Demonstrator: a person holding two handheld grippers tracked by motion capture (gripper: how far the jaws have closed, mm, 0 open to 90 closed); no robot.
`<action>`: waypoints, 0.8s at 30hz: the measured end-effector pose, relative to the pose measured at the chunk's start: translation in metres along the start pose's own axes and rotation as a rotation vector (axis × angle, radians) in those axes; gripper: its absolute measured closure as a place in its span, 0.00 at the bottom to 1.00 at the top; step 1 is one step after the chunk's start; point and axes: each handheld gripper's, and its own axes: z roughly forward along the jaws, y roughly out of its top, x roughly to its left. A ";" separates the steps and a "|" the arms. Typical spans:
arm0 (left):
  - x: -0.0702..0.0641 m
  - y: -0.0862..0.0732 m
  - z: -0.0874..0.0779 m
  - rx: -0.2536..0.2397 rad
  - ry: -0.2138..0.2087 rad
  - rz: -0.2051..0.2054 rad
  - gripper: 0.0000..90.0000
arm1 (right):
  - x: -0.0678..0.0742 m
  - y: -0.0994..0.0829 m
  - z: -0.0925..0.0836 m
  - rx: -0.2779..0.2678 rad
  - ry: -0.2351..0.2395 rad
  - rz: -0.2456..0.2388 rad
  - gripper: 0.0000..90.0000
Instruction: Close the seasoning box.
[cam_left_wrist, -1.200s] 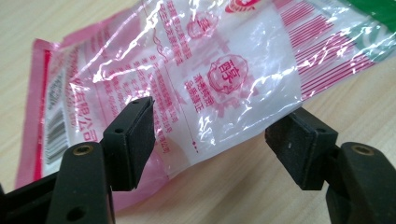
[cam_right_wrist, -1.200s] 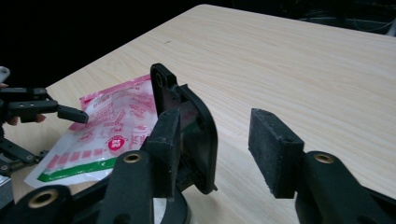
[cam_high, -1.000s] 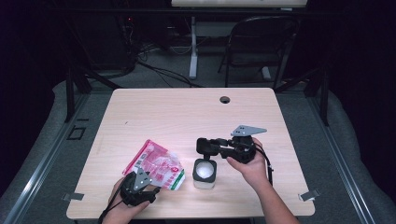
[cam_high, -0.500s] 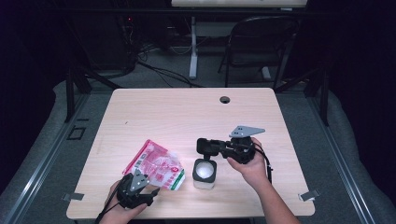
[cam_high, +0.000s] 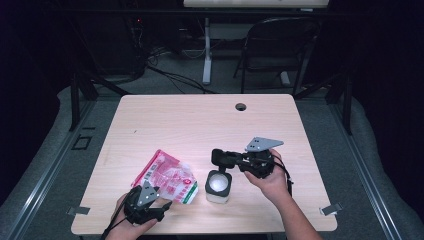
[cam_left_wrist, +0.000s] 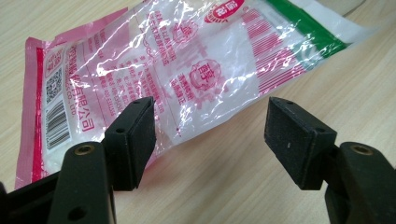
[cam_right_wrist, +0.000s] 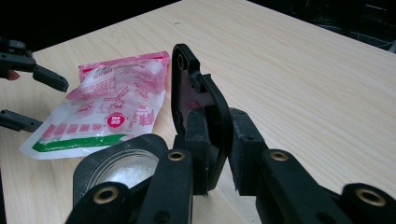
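Dark floor, cables and a folding chair ring a pale wood-grain tabletop (cam_high: 200, 125), matte and bare apart from two things near the person's edge. A flat plastic pouch (cam_high: 167, 176) — glossy, crinkled, clear film printed pink with a green band at one end — lies with its long axis slanting from far-left to near-right, and its green end comes just beside a small square jar (cam_high: 218, 186) with a black rim and white grains inside. The left hand-held gripper (cam_high: 159, 210) sits at the pouch's near edge, jaws wide apart and empty; in the left gripper view the pouch (cam_left_wrist: 187, 70) lies straight ahead, one pad over its edge, the other over bare wood. So the left hand is the nearer one to it, and a short push forward would probably put the film between the pads. The right hand-held gripper (cam_high: 218, 158) hovers just beyond the jar, its jaws having just been closing, now clamped on the jar's hinged black lid (cam_right_wrist: 196, 93), which stands upright — rigid, smooth, rounded at the corners.
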 end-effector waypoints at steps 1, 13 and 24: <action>0.000 0.000 0.000 0.000 0.000 0.000 0.38 | 0.000 0.000 0.000 0.000 0.000 0.000 0.88; 0.007 0.005 -0.009 -0.046 -0.004 -0.043 0.38 | 0.004 0.002 -0.005 -0.030 0.007 0.003 0.88; 0.012 0.004 -0.013 -0.060 0.006 -0.056 0.38 | 0.008 0.003 -0.007 -0.043 0.006 0.001 0.87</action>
